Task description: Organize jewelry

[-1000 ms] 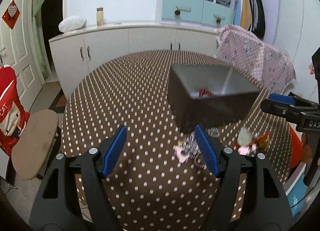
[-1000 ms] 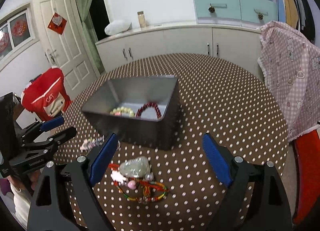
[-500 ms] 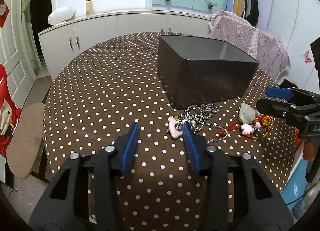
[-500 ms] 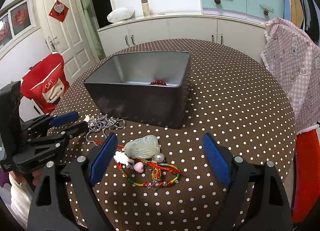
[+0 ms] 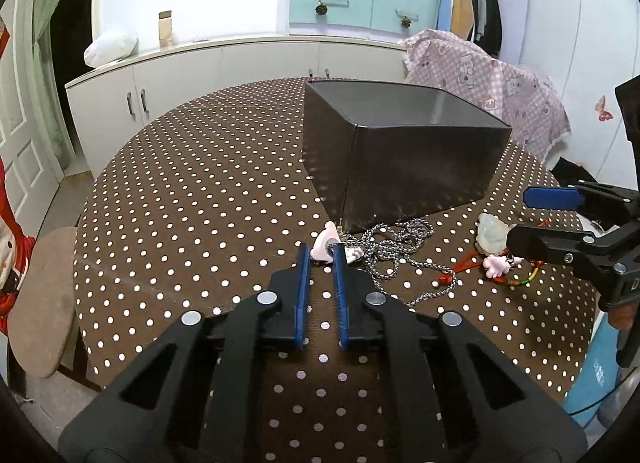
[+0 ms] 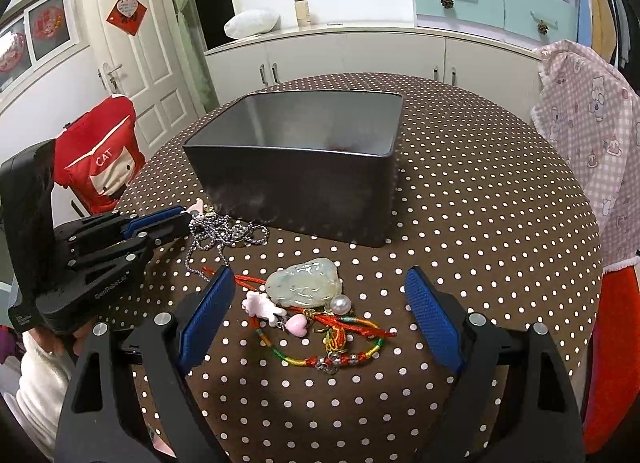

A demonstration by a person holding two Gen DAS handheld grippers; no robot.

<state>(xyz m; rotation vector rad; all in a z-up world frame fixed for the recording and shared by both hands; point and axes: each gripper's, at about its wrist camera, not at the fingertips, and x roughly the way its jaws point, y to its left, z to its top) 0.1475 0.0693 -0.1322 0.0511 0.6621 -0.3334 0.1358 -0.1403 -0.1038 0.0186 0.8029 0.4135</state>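
On the dotted brown tablecloth (image 5: 192, 199) a silver chain (image 5: 394, 247) with a pink charm (image 5: 325, 243) lies before the dark metal box (image 5: 416, 167). My left gripper (image 5: 320, 253) is closing, and its blue pads press on the pink charm (image 6: 197, 207); from the right wrist view that gripper (image 6: 186, 219) sits at the box's near left corner. My right gripper (image 6: 320, 279) stands open above a pale jade pendant (image 6: 306, 283) and a coloured cord bracelet (image 6: 340, 347), touching neither. A trace of red beads (image 6: 340, 146) shows inside the box (image 6: 296, 183).
A chair with a red cover (image 6: 100, 155) stands left of the table and a round stool (image 5: 44, 303) beside it. A pink checked cloth (image 6: 588, 151) hangs at the right. White cabinets (image 5: 240, 63) run along the far wall.
The left jaws came together from wide apart onto the pink charm. Both views dropped lower toward the table, so less of the box's inside shows. The right jaws stayed wide.
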